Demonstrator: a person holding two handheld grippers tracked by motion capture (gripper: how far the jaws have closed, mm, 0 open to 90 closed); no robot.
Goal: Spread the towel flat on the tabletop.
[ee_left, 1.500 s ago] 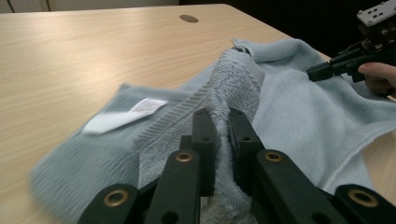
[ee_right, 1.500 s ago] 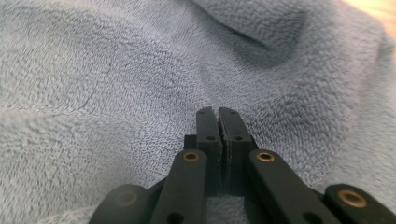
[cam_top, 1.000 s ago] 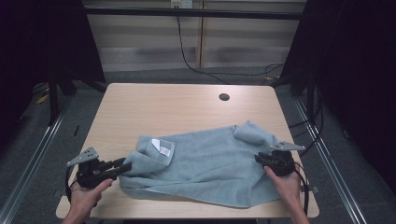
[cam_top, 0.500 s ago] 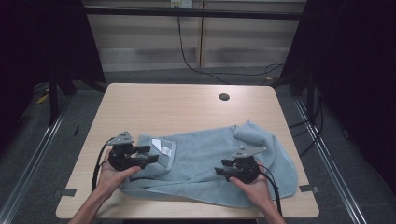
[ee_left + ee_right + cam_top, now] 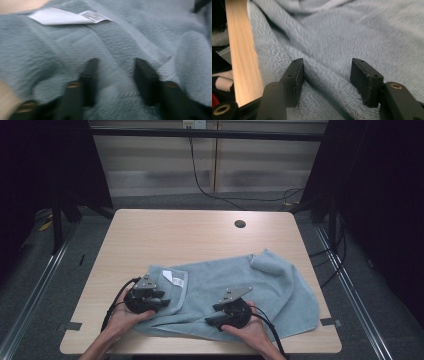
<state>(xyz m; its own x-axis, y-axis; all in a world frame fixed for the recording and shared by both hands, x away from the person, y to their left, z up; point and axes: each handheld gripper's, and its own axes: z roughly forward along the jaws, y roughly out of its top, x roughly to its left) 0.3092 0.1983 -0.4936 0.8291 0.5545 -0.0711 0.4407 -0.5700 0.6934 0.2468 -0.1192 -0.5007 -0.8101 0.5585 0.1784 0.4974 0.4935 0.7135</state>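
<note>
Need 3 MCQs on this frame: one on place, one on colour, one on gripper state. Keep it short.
1. Where does the white label sit on the towel?
A. near its left end, by the left hand-held gripper
B. at its right end
C. on bare table

2. What colour is the towel?
A. red
B. pale blue-grey
C. yellow

3. How do the jaws of the right hand-held gripper stand?
A. shut on the towel
B. shut on the label
C. open, with towel between them

Answers: 1 A, the high view shows the label on the folded left end, just past the left hand-held gripper. 2 B, all views show the pile as pale blue-grey. 3 C, the right gripper view shows a wide gap between the jaws over the cloth.
</note>
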